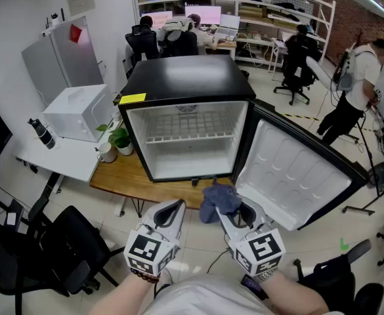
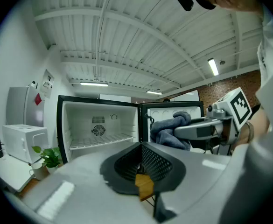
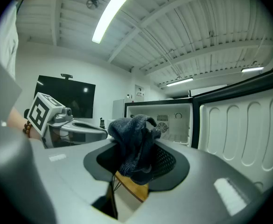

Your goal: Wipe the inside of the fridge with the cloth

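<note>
In the middle of the head view your black fridge (image 1: 185, 90) stands open on the wooden tabletop (image 1: 123, 179), with its white inside and wire shelf (image 1: 188, 136) facing you; its door (image 1: 297, 176) is swung out to the right of the frame, showing its moulded white lining; left of the fridge a white box-shaped appliance (image 1: 77, 113) sits on a separate white tabletop (image 1: 60, 159); at the bottom centre you hold both tools side by side, roughly level and aimed at the fridge opening; your left claw (image 1: 170, 209) is closed on itself, jaws together; your right claw (image 1: 234, 212) is part-way apart and clamps the cloth (image 1: 218, 199); that cloth is dark blue-grey and bunched between the jaws, its loose folds spilling over their tips; it hangs in front of the fridge's lower edge, outside the cabinet; a small green plant (image 1: 118, 136) and a white mug (image 1: 106, 152) stand at the tabletop's left end, beside the fridge.
</note>
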A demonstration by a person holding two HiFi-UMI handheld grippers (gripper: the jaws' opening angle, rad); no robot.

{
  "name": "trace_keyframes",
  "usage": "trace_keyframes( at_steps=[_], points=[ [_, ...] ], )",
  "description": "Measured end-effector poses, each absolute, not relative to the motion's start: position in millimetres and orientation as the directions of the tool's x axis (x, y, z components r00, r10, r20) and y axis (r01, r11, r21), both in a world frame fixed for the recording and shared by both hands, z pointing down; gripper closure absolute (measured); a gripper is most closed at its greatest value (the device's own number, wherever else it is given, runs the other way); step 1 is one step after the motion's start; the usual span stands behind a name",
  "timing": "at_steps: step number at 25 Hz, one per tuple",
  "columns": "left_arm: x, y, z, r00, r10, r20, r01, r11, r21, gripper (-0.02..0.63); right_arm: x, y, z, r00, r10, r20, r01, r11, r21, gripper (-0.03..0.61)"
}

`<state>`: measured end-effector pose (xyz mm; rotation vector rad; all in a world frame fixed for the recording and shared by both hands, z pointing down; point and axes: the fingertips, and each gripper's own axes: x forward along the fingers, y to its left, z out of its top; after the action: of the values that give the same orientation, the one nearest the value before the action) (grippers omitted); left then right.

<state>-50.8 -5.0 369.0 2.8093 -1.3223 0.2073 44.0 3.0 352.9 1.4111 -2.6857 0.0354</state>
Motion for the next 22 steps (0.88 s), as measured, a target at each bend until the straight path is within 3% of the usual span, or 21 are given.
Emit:
trace_keyframes(
  at_steps=[13,22],
  points=[
    [-83.1,-10.7,368.0,0.456,-0.876,0.155,-0.884,-0.466,-0.029,0.605,39.9,3.0,355.7,-0.645,-0.755,0.122,-0.76,0.65,0.004,0.423],
    [-130.5,-43.1,375.2,0.355,-0.918,0.177,-0.932,-0.363,-0.013,0.536,10.2,-27.0,356.9,-0.672,-0.729,0.129,-0.735,0.679,0.005,0.423]
  ],
)
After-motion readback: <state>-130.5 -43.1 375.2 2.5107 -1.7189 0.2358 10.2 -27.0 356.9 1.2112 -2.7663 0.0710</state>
